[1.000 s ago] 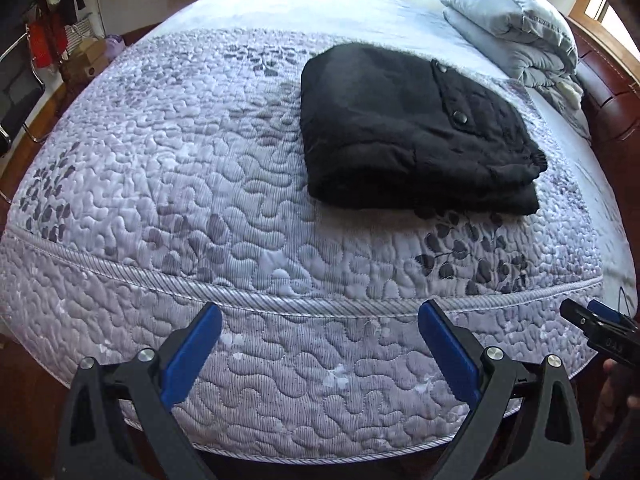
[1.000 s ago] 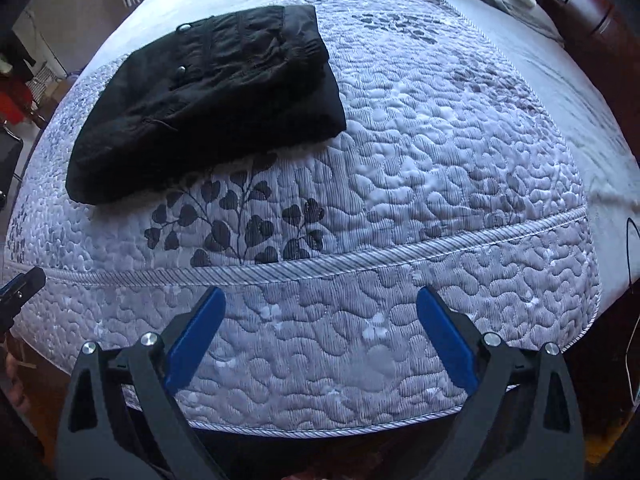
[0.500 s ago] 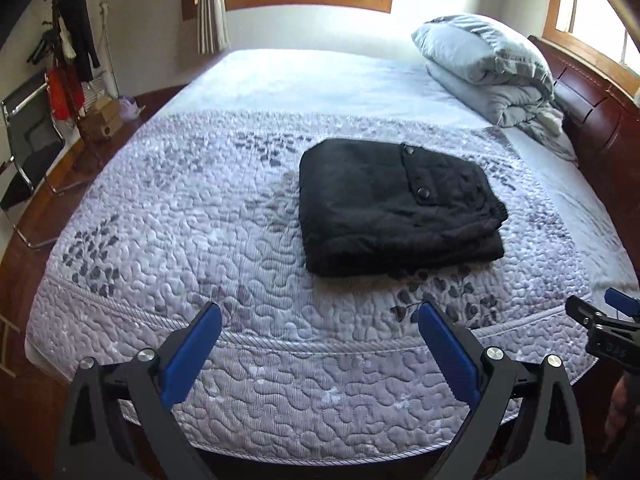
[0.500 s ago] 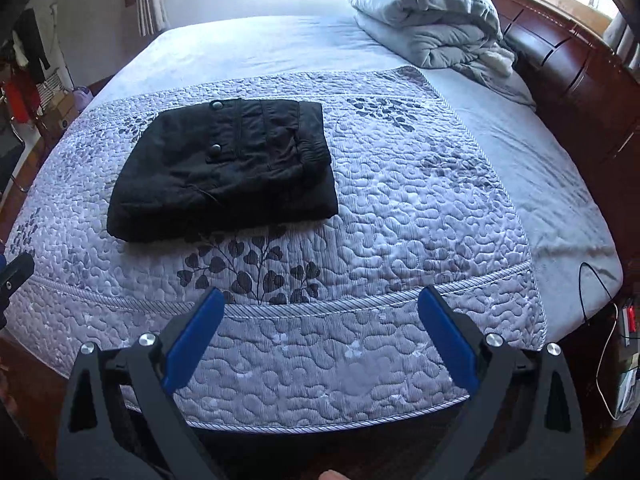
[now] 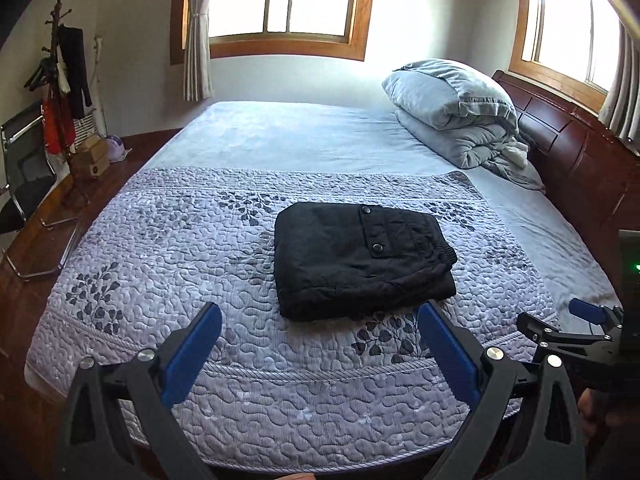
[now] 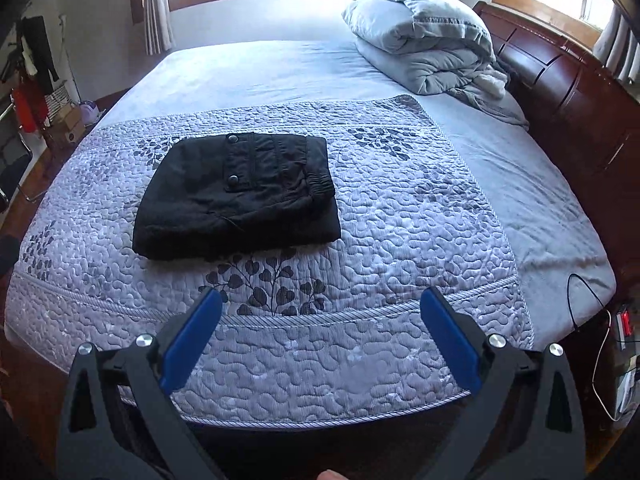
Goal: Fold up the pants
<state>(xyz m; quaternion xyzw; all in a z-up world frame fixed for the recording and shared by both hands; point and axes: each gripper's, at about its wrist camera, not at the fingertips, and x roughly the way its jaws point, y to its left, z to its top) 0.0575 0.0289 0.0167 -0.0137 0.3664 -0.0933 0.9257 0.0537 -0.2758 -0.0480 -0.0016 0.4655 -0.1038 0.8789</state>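
The black pants (image 5: 360, 260) lie folded into a compact rectangle on the quilted lavender bedspread (image 5: 180, 264), a buttoned pocket flap facing up. In the right wrist view the same folded pants (image 6: 240, 196) sit left of centre. My left gripper (image 5: 320, 320) is open with nothing between its blue pads, held back from the bed's near edge and short of the pants. My right gripper (image 6: 320, 304) is likewise open and empty, well clear of the pants. In the left wrist view the right gripper (image 5: 560, 324) shows at the right edge.
A bundled grey duvet and pillow (image 5: 452, 108) sit by the dark wooden headboard (image 5: 580, 160). A chair (image 5: 24, 184) and coat stand (image 5: 64, 80) are left of the bed on the wooden floor. A black cable (image 6: 588, 300) hangs at the bed's right corner.
Both grippers have pulled back and up from the bed, so the pants look smaller and farther away and the windows and headboard have come into view. The pants have stayed still.
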